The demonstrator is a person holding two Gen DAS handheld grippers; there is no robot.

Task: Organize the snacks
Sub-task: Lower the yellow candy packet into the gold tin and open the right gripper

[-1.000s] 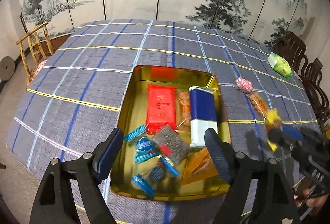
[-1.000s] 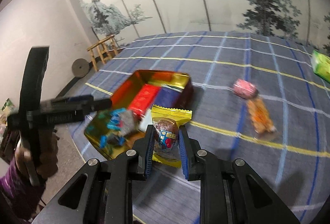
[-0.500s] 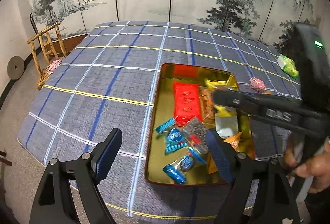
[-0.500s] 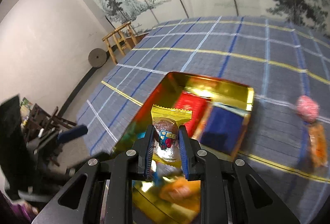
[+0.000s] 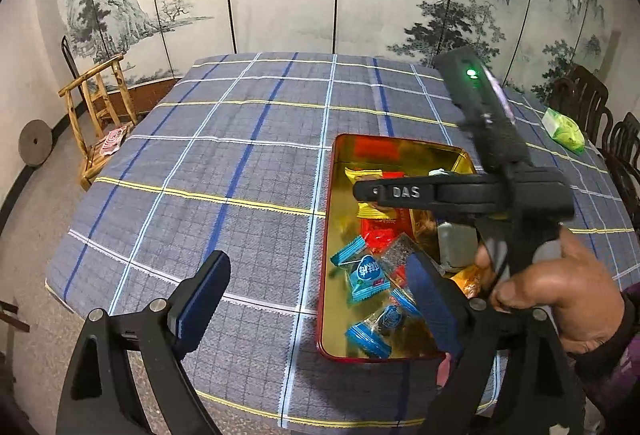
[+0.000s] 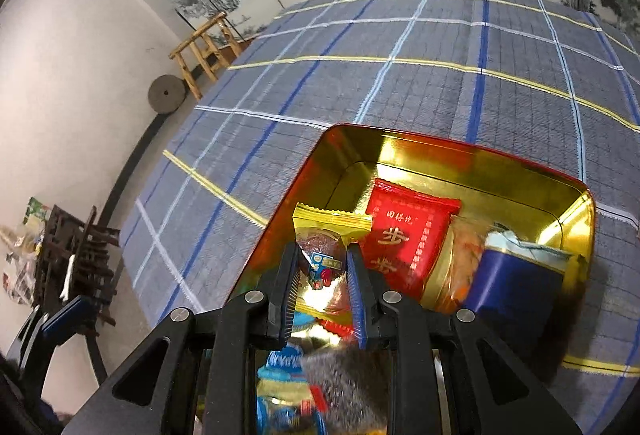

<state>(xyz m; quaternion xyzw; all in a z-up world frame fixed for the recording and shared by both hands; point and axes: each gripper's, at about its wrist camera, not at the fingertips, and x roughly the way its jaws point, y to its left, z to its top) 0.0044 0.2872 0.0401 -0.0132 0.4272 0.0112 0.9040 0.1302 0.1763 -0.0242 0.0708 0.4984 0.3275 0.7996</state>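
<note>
Yellow snack packet clamped in right claw over tin.

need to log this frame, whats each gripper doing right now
left gripper: jaws opening, nothing between them.
right gripper: shut on the yellow snack packet, over the tin.

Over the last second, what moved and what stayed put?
The right gripper, shut on the yellow snack packet, carried it from beside the tin to over it. The left gripper is opening, empty. The snacks in the tin kept their places.
</note>
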